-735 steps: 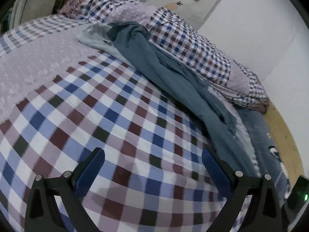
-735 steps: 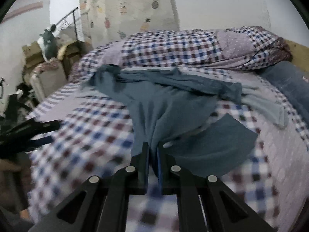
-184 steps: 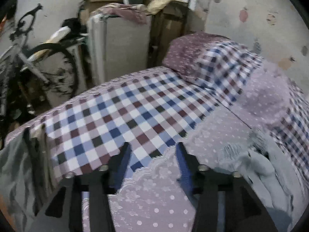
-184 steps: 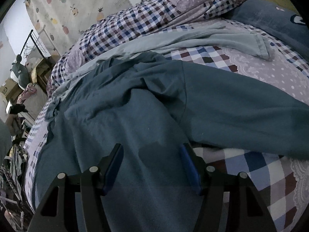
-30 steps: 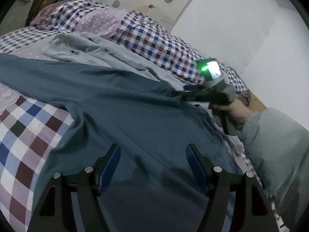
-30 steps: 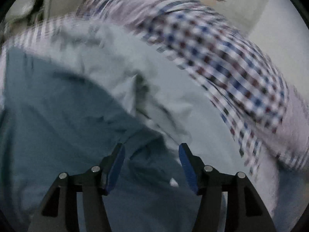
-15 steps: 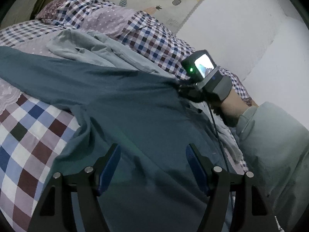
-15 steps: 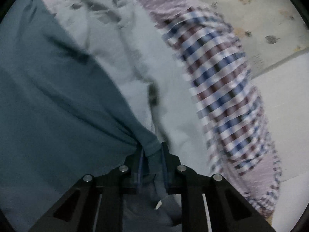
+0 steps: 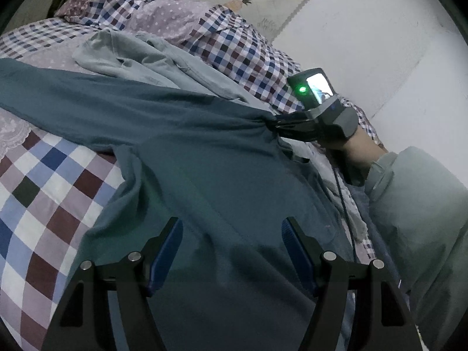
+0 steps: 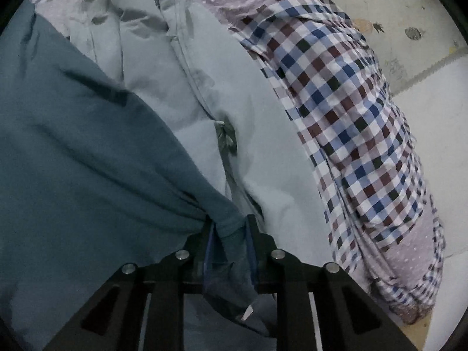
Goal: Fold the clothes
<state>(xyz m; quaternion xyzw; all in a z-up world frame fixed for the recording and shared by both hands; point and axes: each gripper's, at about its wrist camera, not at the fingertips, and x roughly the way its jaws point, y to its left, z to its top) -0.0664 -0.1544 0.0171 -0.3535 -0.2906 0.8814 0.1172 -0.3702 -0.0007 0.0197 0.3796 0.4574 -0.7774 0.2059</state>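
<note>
A dark teal long-sleeved garment (image 9: 204, 158) lies spread on the checked bed cover, one sleeve stretching off to the left. My left gripper (image 9: 232, 234) hovers open over its lower body, blue pads apart with only flat cloth below. My right gripper (image 10: 229, 228) is shut on a bunched fold of the teal garment (image 10: 87, 152), and in the left wrist view that right gripper (image 9: 275, 122) pinches the garment's far upper edge. A pale grey-green garment (image 10: 204, 67) lies crumpled behind, partly under the teal one.
A rolled checked duvet (image 10: 351, 122) runs along the white wall (image 9: 380, 35) behind the clothes. A person's hand and pale green sleeve (image 9: 424, 204) hold the right gripper at the right. Checked bed cover (image 9: 38, 181) lies bare at the left.
One second ago my right gripper was open over the cloth; it has since shut on the teal garment's edge and drawn it taut. My left gripper stays open and has barely moved.
</note>
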